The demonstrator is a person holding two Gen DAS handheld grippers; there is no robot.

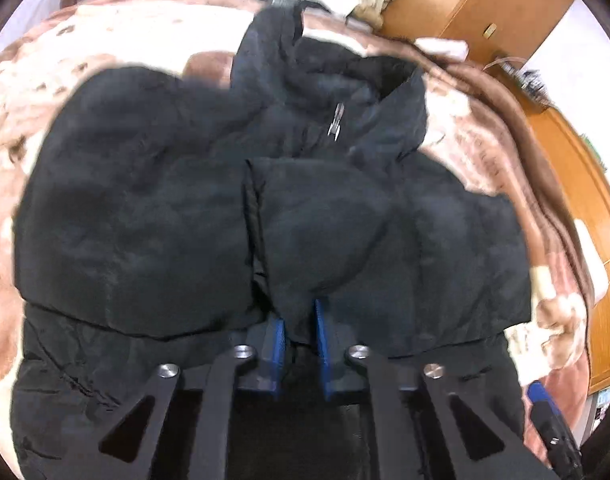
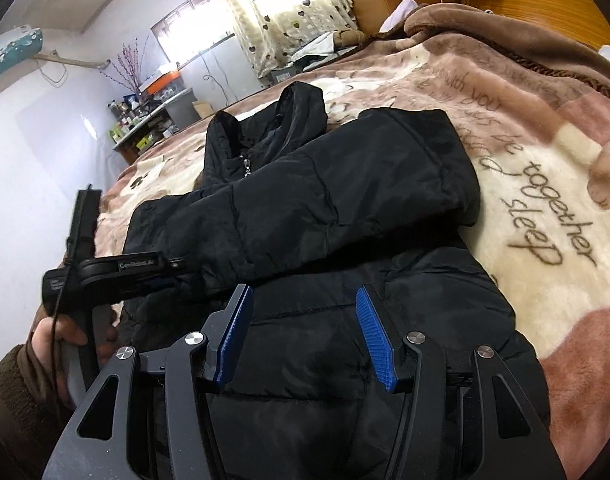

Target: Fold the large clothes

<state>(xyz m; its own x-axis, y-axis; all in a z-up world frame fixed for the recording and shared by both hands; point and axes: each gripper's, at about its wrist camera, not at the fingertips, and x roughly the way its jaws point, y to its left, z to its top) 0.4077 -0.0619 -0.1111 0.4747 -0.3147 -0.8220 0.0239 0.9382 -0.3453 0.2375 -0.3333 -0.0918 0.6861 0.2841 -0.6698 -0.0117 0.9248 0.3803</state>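
Black jacket lies on the bed blanket, sleeves folded across. Left gripper pinches a sleeve fold; right gripper spread, empty.

A plush brown-and-cream blanket (with looping script reading "together sleep") spreads ahead and right of the claw; far ahead hangs a heart-print curtain. A cluttered shelf stands ahead-left.
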